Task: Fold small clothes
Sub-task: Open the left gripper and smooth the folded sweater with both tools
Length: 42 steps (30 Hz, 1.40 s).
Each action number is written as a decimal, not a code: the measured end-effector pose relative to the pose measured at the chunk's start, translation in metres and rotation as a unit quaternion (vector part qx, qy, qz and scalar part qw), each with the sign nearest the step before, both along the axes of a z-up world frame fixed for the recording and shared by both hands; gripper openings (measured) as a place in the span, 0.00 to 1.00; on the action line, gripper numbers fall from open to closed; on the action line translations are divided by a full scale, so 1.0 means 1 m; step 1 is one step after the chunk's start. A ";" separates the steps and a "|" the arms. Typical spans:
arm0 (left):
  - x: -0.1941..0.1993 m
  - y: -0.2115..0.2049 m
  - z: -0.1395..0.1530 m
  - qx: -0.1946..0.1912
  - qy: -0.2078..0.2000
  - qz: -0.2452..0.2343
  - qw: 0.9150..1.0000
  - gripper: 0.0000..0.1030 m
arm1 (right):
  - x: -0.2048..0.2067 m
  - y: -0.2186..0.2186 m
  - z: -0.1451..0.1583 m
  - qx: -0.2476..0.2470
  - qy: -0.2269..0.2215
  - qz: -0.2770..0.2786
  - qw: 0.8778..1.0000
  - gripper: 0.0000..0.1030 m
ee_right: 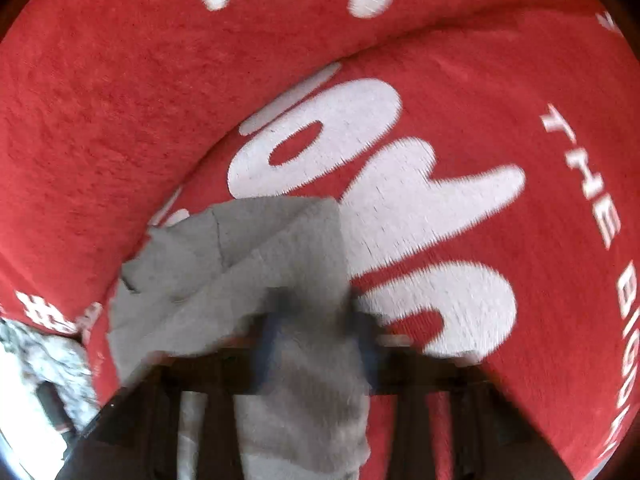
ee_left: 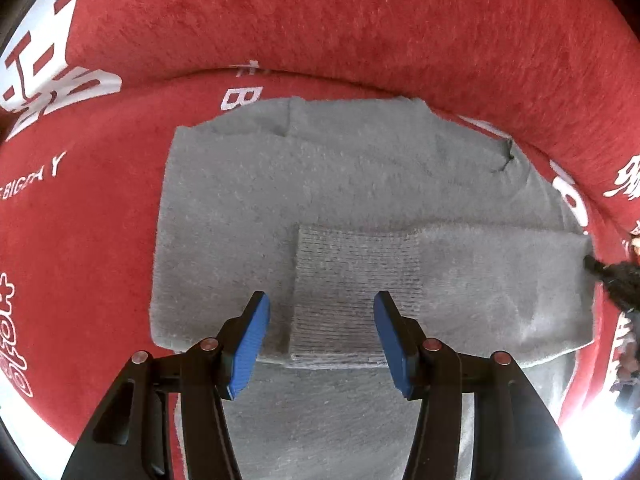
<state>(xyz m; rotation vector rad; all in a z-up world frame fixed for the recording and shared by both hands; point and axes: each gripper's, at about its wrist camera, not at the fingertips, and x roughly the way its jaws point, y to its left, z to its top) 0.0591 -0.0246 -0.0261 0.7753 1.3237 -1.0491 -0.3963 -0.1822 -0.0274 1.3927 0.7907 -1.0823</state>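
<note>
My left hand-held gripper (ee_left: 322, 334) hangs over the near part of one grey garment (ee_left: 360, 200), its two blue pads (ee_left: 248, 344) spread wide with nothing between them; the gap frames a ribbed knit cuff (ee_left: 356, 292). That cuff ends the one sleeve (ee_left: 500, 284) I can make out, folded across the body from the right edge of the garment toward its middle. The garment lies flat on a red blanket (ee_left: 320, 20) printed with white lettering (ee_left: 48, 68), and beyond the garment's far edge the blanket rises in one thick fold. At the right edge of the left view a dark object touches the sleeve's end, too small and blurred to name. My right hand-held gripper (ee_right: 320, 344) is smeared by motion blur in its own view; grey cloth (ee_right: 240, 264) runs between its two fingers and rises ahead of them into a lifted, creased flap, but I cannot tell how tightly they close on it. Past the flap, big white letters (ee_right: 360, 168) cross the red blanket (ee_right: 100, 100), with the same fold behind them. Something pale and mottled sits at the near left corner of that view, unclear.
</note>
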 end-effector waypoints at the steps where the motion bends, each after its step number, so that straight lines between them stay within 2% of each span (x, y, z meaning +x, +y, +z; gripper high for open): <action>1: -0.002 0.000 -0.001 0.001 -0.010 -0.004 1.000 0.53 | 0.005 0.000 0.010 -0.018 0.013 0.015 1.000 0.08; 3: -0.008 -0.002 -0.007 0.009 -0.029 -0.015 0.999 0.53 | 0.010 -0.007 0.019 -0.041 0.047 0.042 0.997 0.07; 6: -0.012 -0.002 -0.011 0.004 -0.038 -0.016 0.999 0.63 | -0.003 -0.015 -0.004 -0.011 0.087 0.044 0.995 0.08; 9: -0.014 -0.002 -0.009 0.007 -0.043 -0.018 0.999 0.63 | -0.019 -0.017 -0.007 -0.009 0.065 0.005 0.998 0.10; 12: -0.012 -0.001 -0.005 0.012 -0.055 -0.022 0.998 0.63 | -0.025 -0.009 0.005 -0.003 0.071 -0.009 0.997 0.10; 16: -0.006 0.005 0.009 0.005 -0.058 -0.021 0.998 0.63 | -0.029 0.015 0.030 -0.006 0.036 -0.005 0.999 0.11; 20: -0.010 0.004 0.013 0.003 -0.064 -0.034 0.997 0.63 | -0.015 0.039 0.040 -0.001 0.023 0.036 0.999 0.10; 22: -0.015 0.003 0.010 0.011 -0.068 -0.038 0.997 0.63 | -0.005 0.051 0.032 0.013 0.030 0.055 0.998 0.10; 24: -0.016 0.005 -0.001 0.024 -0.075 -0.038 0.996 0.63 | -0.001 0.061 0.020 0.023 0.055 0.065 0.996 0.10; 26: -0.015 0.010 -0.006 0.017 -0.075 -0.035 0.996 0.67 | -0.005 0.067 0.012 0.011 0.063 0.066 0.996 0.05; 27: -0.013 0.012 -0.005 0.013 -0.079 -0.033 0.996 0.74 | -0.007 0.067 0.013 0.005 0.067 0.068 0.995 0.02; 28: -0.012 0.014 -0.005 0.014 -0.082 -0.034 0.996 0.75 | -0.011 0.068 0.013 0.005 0.068 0.068 0.995 0.01; 30: -0.009 0.017 -0.003 0.015 -0.078 -0.035 0.996 0.75 | -0.014 0.069 0.017 0.009 0.071 0.068 0.995 0.01; 34: -0.008 0.022 0.003 0.023 -0.084 -0.035 0.996 0.75 | -0.014 0.077 0.024 0.022 0.106 0.078 0.991 0.03; 42: -0.016 0.039 0.015 0.044 -0.081 -0.035 0.995 0.75 | -0.013 0.108 0.035 0.043 0.096 0.059 0.993 0.07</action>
